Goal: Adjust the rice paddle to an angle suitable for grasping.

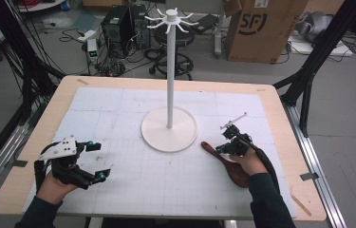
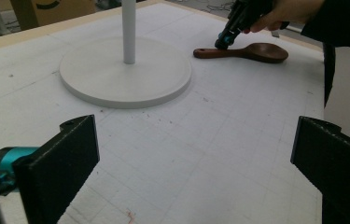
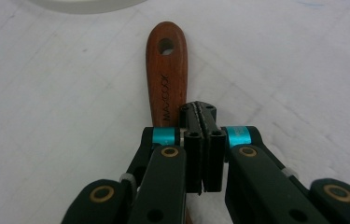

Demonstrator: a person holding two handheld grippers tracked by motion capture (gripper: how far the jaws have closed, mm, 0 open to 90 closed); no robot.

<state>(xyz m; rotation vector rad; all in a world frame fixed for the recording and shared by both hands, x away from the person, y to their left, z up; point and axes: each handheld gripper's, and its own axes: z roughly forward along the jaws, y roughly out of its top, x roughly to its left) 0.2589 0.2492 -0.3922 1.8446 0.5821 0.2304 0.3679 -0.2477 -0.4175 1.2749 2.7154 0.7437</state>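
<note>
A dark brown wooden spoon (image 1: 235, 172) lies flat on the white mat, right of the stand, with its holed handle (image 3: 167, 70) pointing toward the stand's base. My right gripper (image 1: 221, 148) is shut, its jaws pressed together just above the middle of the handle (image 2: 210, 52), with nothing between them. In the right gripper view the closed jaws (image 3: 203, 114) cover the handle's lower part. My left gripper (image 1: 100, 160) rests at the mat's front left, open and empty, and its wide-apart jaws (image 2: 196, 158) face the stand.
A white stand with a round base (image 1: 159, 135) and a tall pole (image 1: 170, 71) topped by hook arms occupies the mat's middle. The wooden table's edge (image 1: 308, 190) runs at the right. Boxes, cables and a stool sit on the floor beyond.
</note>
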